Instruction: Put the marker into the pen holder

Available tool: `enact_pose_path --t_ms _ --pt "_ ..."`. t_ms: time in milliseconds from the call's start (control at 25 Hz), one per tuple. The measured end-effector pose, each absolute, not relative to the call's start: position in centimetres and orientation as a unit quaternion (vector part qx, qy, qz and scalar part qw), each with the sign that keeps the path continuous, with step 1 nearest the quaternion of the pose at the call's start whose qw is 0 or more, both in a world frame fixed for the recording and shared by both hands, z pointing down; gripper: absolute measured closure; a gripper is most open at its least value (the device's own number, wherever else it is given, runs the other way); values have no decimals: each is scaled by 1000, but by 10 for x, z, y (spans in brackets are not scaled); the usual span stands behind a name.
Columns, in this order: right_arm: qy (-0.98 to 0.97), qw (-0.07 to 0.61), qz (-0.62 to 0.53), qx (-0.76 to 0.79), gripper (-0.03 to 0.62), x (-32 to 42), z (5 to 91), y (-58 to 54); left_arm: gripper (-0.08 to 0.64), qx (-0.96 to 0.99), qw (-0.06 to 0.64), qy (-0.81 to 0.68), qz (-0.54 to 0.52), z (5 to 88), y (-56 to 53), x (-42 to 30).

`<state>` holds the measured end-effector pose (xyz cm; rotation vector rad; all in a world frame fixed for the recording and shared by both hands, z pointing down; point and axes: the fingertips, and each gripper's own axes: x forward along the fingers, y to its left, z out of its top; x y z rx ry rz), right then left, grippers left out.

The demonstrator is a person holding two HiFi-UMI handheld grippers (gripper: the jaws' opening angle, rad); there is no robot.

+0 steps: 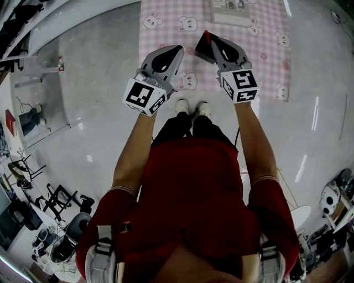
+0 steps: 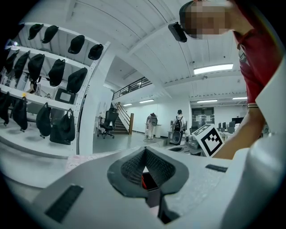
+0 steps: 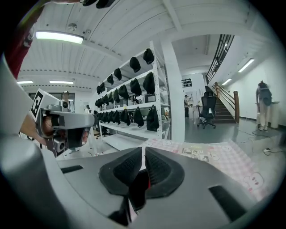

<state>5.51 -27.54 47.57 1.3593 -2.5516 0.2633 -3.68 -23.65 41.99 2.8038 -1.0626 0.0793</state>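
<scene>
I make out no marker and no pen holder in any view. Both grippers are held up at chest height, pointing forward over the floor. The left gripper (image 1: 176, 50) (image 2: 144, 150) has its black pads pressed together with nothing between them. On the right gripper (image 1: 212, 37) (image 3: 143, 150) the pads also meet, leaving only a thin slit. A dark block with a red edge (image 1: 202, 48) shows just left of the right gripper's tip; I cannot tell what it is. Each gripper carries its marker cube (image 1: 145, 95) (image 1: 239, 85).
A pink checkered mat with bunny prints (image 1: 265, 33) lies on the grey floor ahead, with a paper sheet (image 1: 229, 11) on it. The person's white shoes (image 1: 191, 108) stand at its near edge. Shelves of black bags (image 3: 134, 112) (image 2: 49, 80) line one side. People stand far off.
</scene>
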Motion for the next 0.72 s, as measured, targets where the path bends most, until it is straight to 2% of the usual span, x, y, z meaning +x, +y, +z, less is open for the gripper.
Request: enact_pose_path --t_ms 720 --pt "-880 49 61 469 594 57 399 -237 555 942 44 -332 -5 380 -221 -22"
